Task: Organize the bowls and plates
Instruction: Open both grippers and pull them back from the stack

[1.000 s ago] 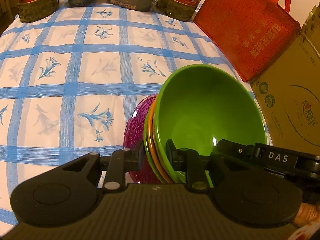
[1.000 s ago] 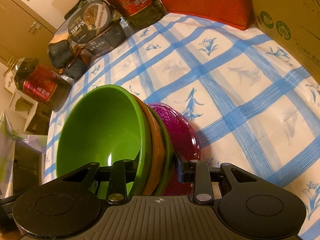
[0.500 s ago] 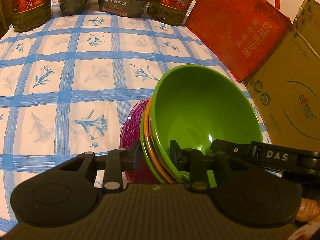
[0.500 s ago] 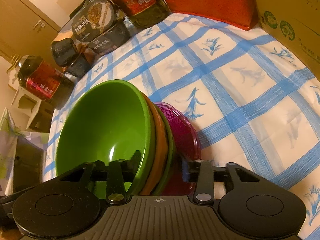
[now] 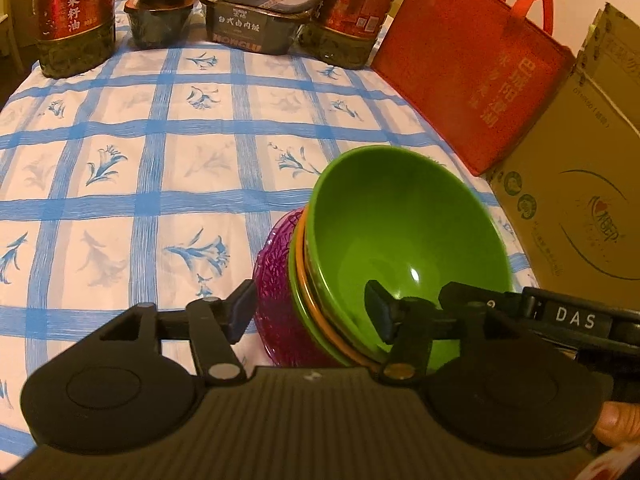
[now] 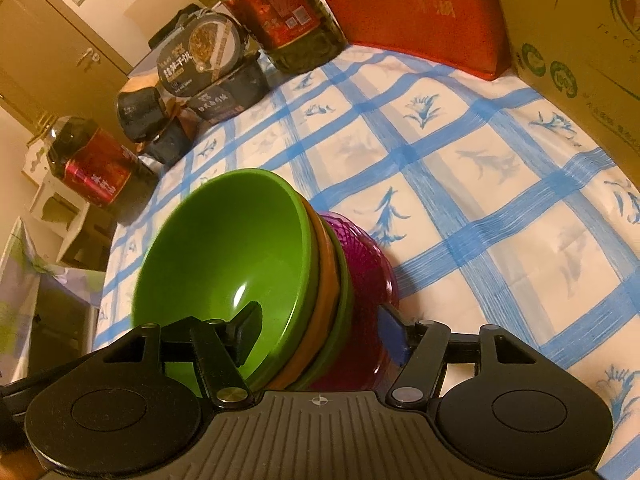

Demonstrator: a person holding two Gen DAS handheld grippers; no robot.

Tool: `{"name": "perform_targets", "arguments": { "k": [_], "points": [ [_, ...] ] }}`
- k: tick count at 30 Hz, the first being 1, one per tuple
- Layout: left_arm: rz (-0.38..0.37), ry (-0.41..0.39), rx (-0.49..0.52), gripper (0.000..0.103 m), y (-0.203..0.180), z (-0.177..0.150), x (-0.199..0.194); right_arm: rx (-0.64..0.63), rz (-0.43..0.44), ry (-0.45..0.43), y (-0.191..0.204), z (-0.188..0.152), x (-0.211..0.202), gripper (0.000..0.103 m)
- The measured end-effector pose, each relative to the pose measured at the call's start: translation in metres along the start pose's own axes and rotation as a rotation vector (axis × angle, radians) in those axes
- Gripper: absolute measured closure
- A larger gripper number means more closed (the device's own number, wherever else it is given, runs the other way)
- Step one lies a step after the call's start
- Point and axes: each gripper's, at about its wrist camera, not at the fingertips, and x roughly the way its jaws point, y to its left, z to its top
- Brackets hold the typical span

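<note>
A nested stack sits on the blue-checked tablecloth: a green bowl [image 5: 400, 232] on top, an orange bowl [image 5: 306, 280] and another green one under it, and a purple glass plate [image 5: 276, 280] at the bottom. The stack also shows in the right wrist view, with the green bowl [image 6: 224, 248] and purple plate [image 6: 364, 264]. My left gripper [image 5: 310, 312] is open, its fingers apart on both sides of the stack's rim, not touching. My right gripper [image 6: 320, 332] is open the same way, one finger inside the top bowl, one outside the plate.
Oil bottles [image 5: 74, 12] and boxed meals [image 5: 256, 28] line the far edge. A red bag [image 5: 472, 64] and a cardboard box [image 5: 572, 200] stand at the right. The tablecloth [image 5: 120, 184] lies to the left of the stack.
Both grippers have opened: their fingers, earlier pinched on the stack's rim, now stand apart from it. Both have drawn back slightly. The stack stays put.
</note>
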Motion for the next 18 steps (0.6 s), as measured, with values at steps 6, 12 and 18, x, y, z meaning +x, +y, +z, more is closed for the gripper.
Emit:
{"name": "perform_targets", "arguments": {
  "k": [6, 12, 18],
  "points": [
    [0.004, -0.045, 0.003, 0.034, 0.003, -0.008, -0.024, -0.012, 0.016, -0.041, 0.005, -0.004, -0.022, 0.038],
    [0.003, -0.096, -0.038, 0.018, 0.014, -0.022, -0.051, -0.029, 0.014, -0.074, 0.009, -0.013, -0.045, 0.036],
    [0.062, -0.145, -0.011, 0.007, 0.016, -0.047, -0.076, -0.037, 0.009, -0.097, 0.008, -0.03, -0.065, 0.033]
  ]
}}
